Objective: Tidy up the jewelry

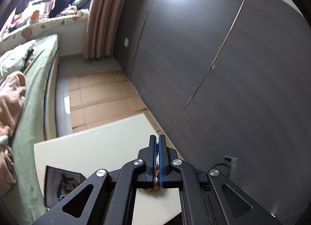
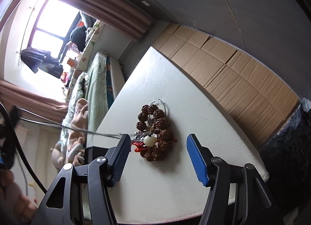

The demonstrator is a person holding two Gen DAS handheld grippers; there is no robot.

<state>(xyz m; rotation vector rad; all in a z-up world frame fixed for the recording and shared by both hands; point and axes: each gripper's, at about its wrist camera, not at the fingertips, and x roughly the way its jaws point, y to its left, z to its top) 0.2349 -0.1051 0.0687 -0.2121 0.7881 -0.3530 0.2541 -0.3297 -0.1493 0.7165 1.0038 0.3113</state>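
Note:
My left gripper [image 1: 157,137] is shut on a beaded piece of jewelry [image 1: 157,174], dark beads and brown ones showing between its blue pads, held above the white table [image 1: 97,147]. An open dark jewelry box [image 1: 62,184] with pieces inside sits at the table's left. In the right wrist view a brown beaded bracelet [image 2: 155,129] with a white bead [image 2: 150,140], red cord and a thin metal ring [image 2: 161,102] lies on the white table [image 2: 194,98]. My right gripper [image 2: 158,137] is open, its fingers on either side of the bracelet's near end. A thin silver chain [image 2: 77,129] stretches leftward from there.
A bed with green bedding [image 1: 31,92] lies left of the table. Flattened cardboard [image 1: 101,96] covers the floor by a grey wardrobe wall [image 1: 213,59]. A dark fuzzy object [image 2: 287,137] sits at the table's right edge. Curtains [image 2: 108,9] and window are far off.

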